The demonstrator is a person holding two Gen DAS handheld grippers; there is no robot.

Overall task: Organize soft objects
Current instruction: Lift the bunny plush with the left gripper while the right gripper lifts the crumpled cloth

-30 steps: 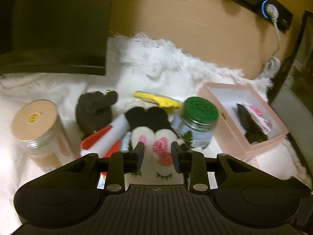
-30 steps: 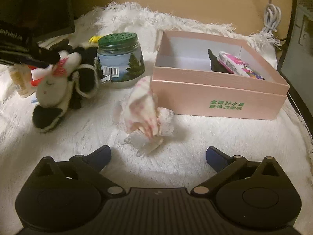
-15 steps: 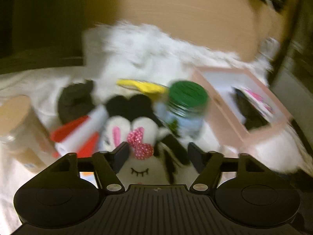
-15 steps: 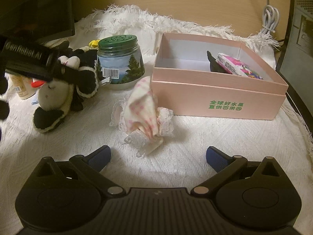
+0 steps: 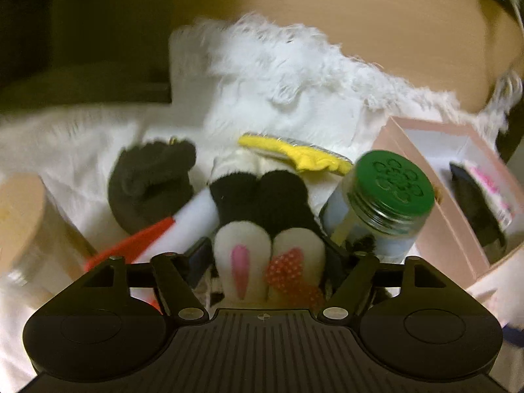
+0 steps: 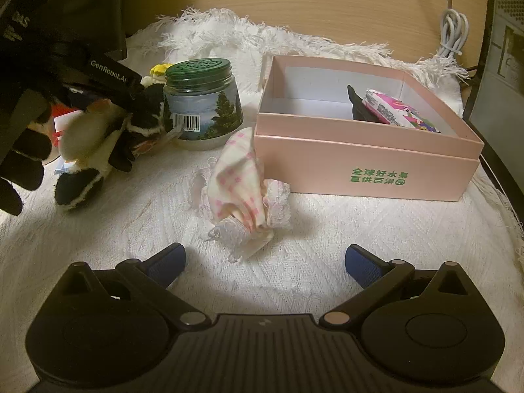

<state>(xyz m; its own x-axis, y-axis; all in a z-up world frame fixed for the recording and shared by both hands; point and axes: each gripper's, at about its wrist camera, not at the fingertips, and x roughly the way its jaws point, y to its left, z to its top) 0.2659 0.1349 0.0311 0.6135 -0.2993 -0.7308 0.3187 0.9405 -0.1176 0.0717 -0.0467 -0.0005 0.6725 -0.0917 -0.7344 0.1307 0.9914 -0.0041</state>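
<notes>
A black-and-white plush rabbit [image 5: 262,229] with pink ears and a red dotted bow sits between the jaws of my left gripper [image 5: 267,255], which close on its head; it also shows in the right wrist view [image 6: 95,137]. A pink checked cloth with lace [image 6: 244,190] lies crumpled on the white blanket, just ahead of my right gripper [image 6: 263,262], which is open and empty. The pink box [image 6: 366,160] stands at the right and holds a dark item and a pink packet [image 6: 399,113]. A dark grey soft toy [image 5: 150,180] lies at the left.
A green-lidded jar [image 6: 203,101] stands between the rabbit and the box, also seen in the left wrist view [image 5: 383,206]. A tan-lidded jar [image 5: 23,229], a red-and-white tube [image 5: 170,229] and a yellow item [image 5: 294,154] lie nearby. A white cable [image 6: 453,32] hangs at the back right.
My left gripper opened, moved forward over the rabbit's head and closed in around it. The right gripper has stayed still and open.
</notes>
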